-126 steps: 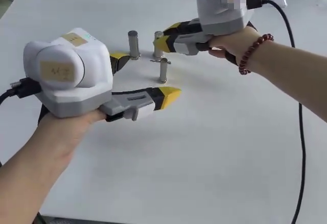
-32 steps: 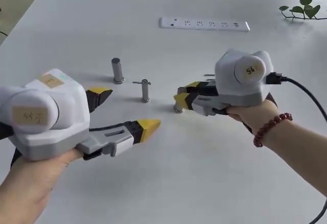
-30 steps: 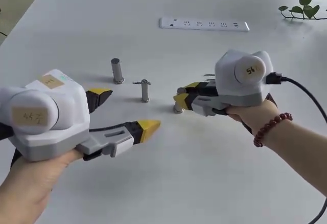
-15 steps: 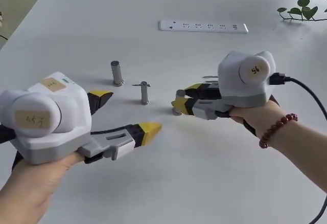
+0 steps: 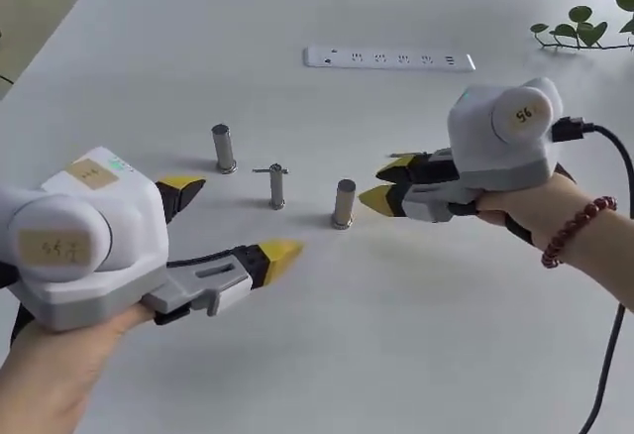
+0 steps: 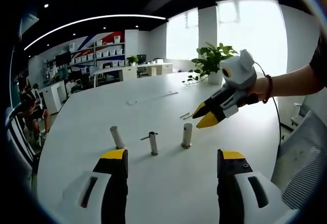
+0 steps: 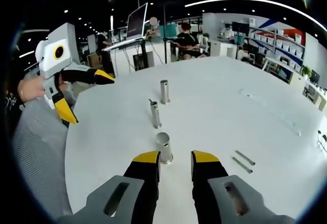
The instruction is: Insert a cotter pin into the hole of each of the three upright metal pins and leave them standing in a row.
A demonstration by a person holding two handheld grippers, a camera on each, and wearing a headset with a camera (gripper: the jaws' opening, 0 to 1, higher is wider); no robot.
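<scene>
- Metal left pin, middle pin and right pin upright in a row on white table.
- Cotter pin through middle pin's top.
- Right gripper just beside right pin, jaws a little apart, empty.
- Left gripper jaws wide apart, empty.

The left hand-held gripper has a rounded pale-grey shell with two tan stickers, grey jaws and yellow tips. The right hand-held gripper looks alike, bears one round tan sticker with handwritten digits, and trails a black cable. A reddish-brown bead bracelet circles the right wrist.
</scene>
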